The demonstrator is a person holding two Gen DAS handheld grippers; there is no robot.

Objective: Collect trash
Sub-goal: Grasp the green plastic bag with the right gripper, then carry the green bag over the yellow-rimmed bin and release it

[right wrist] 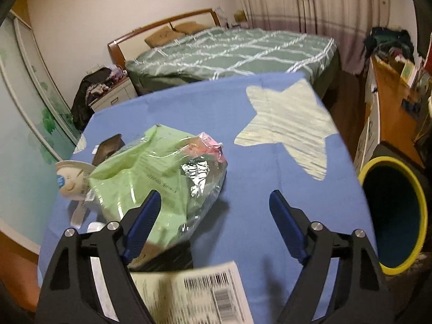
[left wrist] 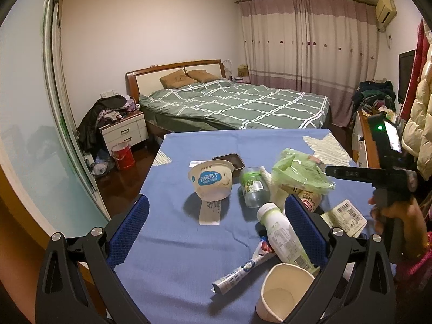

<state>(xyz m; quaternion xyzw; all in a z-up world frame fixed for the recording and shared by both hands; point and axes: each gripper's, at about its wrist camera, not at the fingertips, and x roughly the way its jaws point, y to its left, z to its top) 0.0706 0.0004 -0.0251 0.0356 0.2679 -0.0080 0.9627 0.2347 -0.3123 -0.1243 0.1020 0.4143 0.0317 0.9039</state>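
Table: covered by a blue cloth with pale star patches; all trash lies on it.
Bin: yellow-rimmed, dark inside, just off the table's right edge.
Green plastic bag: crumpled, holding foil and pink wrappers, centre-left in the right wrist view.
Left gripper: fingers spread wide above the cloth, holding nothing.
Right gripper: fingers spread wide, nothing held; the bag lies by its left finger.
Pudding cup: white, tipped on its side, peeled lid strip trailing.
White drink bottle: lying against the left gripper's right finger.
Paper cup: on its side, nearest the camera.
Clear bottle: lying beside the bag.
Barcode label: blurred, near edge.
Toothpaste tube: flat beside the white bottle.
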